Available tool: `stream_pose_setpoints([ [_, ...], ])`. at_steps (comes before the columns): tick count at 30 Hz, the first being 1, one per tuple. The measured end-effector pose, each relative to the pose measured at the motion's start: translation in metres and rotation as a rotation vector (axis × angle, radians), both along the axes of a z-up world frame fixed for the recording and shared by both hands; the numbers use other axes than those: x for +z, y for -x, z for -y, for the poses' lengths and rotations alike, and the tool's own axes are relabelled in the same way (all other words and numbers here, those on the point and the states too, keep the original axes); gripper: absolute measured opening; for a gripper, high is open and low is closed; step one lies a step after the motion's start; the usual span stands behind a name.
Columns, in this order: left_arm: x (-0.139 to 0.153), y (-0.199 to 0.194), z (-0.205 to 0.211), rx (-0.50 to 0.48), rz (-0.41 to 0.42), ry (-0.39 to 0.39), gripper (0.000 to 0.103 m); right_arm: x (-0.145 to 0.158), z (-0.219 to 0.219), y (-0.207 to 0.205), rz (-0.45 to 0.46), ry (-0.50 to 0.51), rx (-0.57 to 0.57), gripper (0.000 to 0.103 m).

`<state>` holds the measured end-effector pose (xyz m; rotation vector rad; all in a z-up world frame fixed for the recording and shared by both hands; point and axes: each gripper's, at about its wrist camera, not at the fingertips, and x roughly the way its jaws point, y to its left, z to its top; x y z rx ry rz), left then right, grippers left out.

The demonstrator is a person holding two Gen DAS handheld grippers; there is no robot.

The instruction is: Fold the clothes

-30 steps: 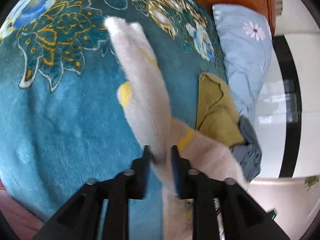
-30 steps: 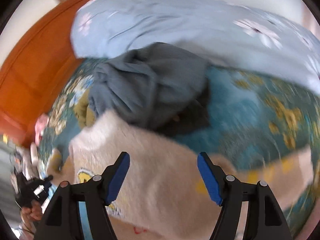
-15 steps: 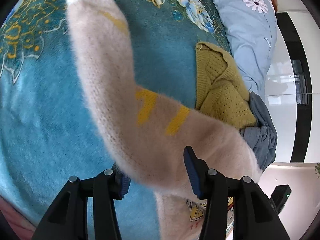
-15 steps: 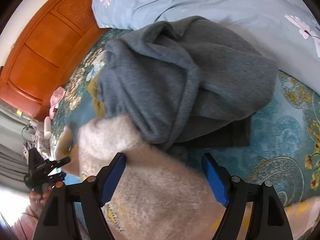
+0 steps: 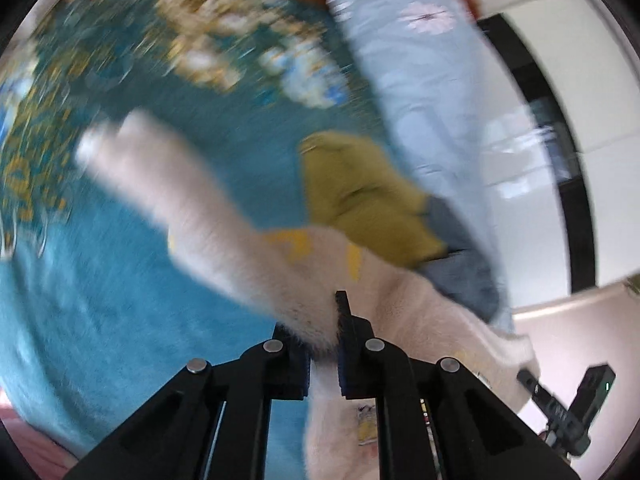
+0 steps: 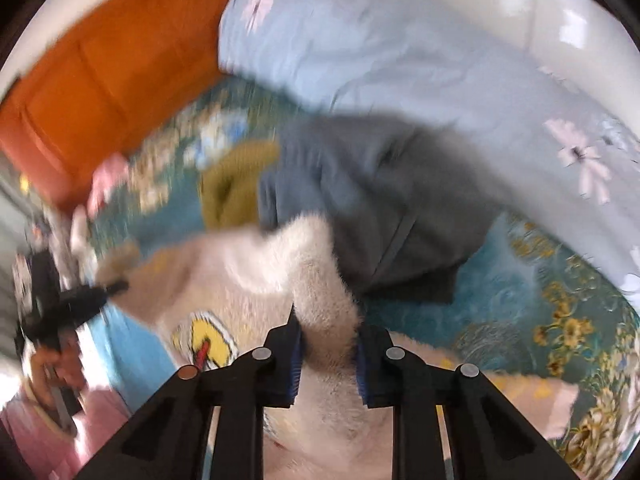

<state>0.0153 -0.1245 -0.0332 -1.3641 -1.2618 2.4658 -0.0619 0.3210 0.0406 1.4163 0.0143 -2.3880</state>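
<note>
In the left wrist view, the left tool (image 5: 323, 344) was clamped on the cream sweater (image 5: 224, 248), whose sleeve ran toward ten o'clock across the bed (image 5: 100, 320). In the right wrist view, the right tool (image 6: 327, 356) was closing on a bunched fold of the sweater, the body spreading toward eight o'clock.

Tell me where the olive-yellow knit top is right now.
The olive-yellow knit top lies on the teal blanket, tucked against the grey garment, beyond the cream sweater and short of the light-blue pillow.
</note>
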Motion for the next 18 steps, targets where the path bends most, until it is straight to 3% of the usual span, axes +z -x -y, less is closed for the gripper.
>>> stream_pose_setpoints([
  [6,0.102,-0.018,-0.017,-0.083,-0.282,0.042,0.01,0.102,-0.024,-0.027,-0.237,0.055,-0.114,0.022],
  [10,0.151,-0.047,-0.024,-0.13,-0.419,0.098,0.01,0.147,-0.031,-0.064,-0.336,0.068,-0.147,0.022],
  [15,0.18,-0.099,-0.018,-0.165,-0.496,0.142,0.01,0.175,-0.036,-0.12,-0.382,0.1,-0.133,0.022],
  [18,0.196,-0.135,-0.008,-0.185,-0.531,0.13,0.01,0.188,-0.041,-0.155,-0.395,0.125,-0.11,0.022],
])
